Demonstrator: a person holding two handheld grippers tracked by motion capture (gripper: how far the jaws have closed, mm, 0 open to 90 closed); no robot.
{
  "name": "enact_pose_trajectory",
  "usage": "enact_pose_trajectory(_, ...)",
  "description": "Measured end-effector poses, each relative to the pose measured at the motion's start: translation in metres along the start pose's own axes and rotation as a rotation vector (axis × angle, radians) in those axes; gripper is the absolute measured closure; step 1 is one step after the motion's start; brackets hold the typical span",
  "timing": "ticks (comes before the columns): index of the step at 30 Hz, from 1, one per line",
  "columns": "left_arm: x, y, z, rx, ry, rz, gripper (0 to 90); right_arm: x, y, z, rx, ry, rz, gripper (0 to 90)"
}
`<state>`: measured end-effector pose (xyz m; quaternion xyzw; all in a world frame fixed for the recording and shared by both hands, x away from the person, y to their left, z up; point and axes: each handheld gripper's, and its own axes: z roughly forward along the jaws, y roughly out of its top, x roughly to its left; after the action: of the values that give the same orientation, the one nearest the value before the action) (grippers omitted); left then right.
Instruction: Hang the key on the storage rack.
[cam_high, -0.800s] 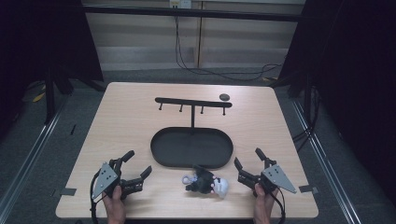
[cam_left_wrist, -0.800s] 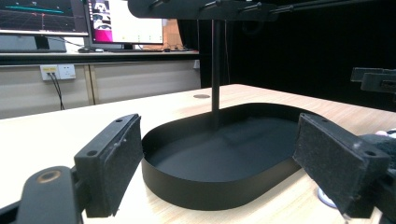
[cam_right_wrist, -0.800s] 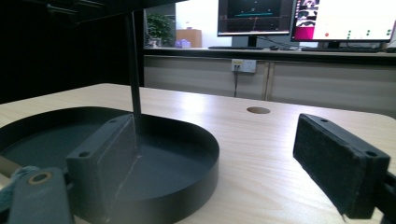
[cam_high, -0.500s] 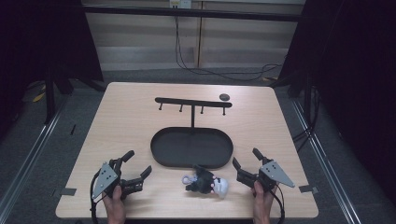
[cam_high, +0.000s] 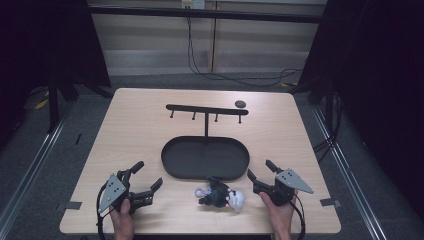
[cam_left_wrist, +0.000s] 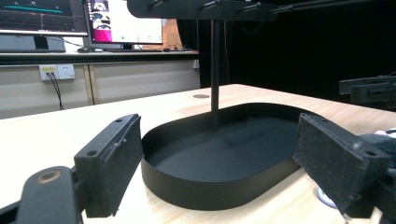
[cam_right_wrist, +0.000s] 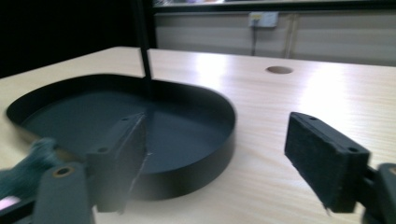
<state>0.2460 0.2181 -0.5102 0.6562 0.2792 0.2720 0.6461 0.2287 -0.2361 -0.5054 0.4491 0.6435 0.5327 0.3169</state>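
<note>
Small dark and white bundle (cam_high: 220, 195) lying on the table (cam_high: 140, 125) near its front edge, between the two grippers, nearer the right gripper (cam_high: 260, 175) than the left gripper (cam_high: 147, 176). Looks like a dark soft item with a white rounded part and a pale loop; exact nature cannot be told. Touched by neither gripper.

Just beyond the bundle, ahead of both grippers: black oval tray (cam_high: 172, 167), shallow walled, nothing lying in it. Thin post (cam_high: 206, 125) rising from the tray's far side, carrying a horizontal black bar (cam_high: 200, 108) with short pegs hanging under it. Small dark round hole (cam_high: 240, 104) in the tabletop past the bar's right end.

Left gripper held low over the table by the left hand (cam_high: 122, 222), jaws spread wide, nothing between them. In the left gripper view, tray wall (cam_left_wrist: 196, 186) framed between the pads, post straight ahead, a sliver of the bundle's pale part at lower right behind the right-hand jaw.

Right gripper held by the right hand (cam_high: 280, 215), jaws likewise wide apart and holding nothing. In the right gripper view, tray (cam_right_wrist: 205, 154) ahead and left of centre, blurred dark bundle (cam_right_wrist: 28, 163) at far left, beside the left-hand jaw.

Monitors (cam_left_wrist: 84, 21) on a desk beyond the table, seen in the left gripper view.
</note>
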Motion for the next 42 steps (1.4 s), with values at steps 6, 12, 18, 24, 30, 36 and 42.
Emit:
enact_pose_trajectory(6, 0.000, 0.000, 0.000, -0.001, 0.000, 0.000, 15.4, 0.004, 0.002, -0.002, 0.034, 0.031, -0.020, 31.9)
enact_pose_trajectory(12, 0.000, 0.000, 0.000, 0.000, 0.000, 0.000, 15.4, 0.011, 0.011, -0.004, 0.077, 0.116, -0.021, 45.0)
enact_pose_trajectory(18, 0.000, 0.000, 0.000, 0.000, 0.000, 0.000, 15.4, 0.014, 0.023, -0.001, 0.150, 0.189, -0.017, 51.3)
enact_pose_trajectory(24, 0.000, 0.000, 0.000, 0.000, 0.000, 0.000, 15.4, 0.029, 0.040, 0.002, 0.174, 0.260, -0.060, 54.4)
enact_pose_trajectory(30, 0.000, 0.000, 0.000, 0.000, 0.000, 0.000, 15.4, 0.040, 0.047, 0.010, 0.224, 0.303, -0.067, 45.4)
enact_pose_trajectory(36, 0.000, 0.000, 0.000, -0.001, 0.000, -0.001, 15.4, 0.047, 0.061, 0.024, 0.328, 0.398, -0.101, 53.4)
enact_pose_trajectory(42, 0.000, 0.000, 0.000, 0.000, 0.000, 0.000, 15.4, 0.057, 0.072, 0.036, 0.407, 0.514, -0.127, 55.8)
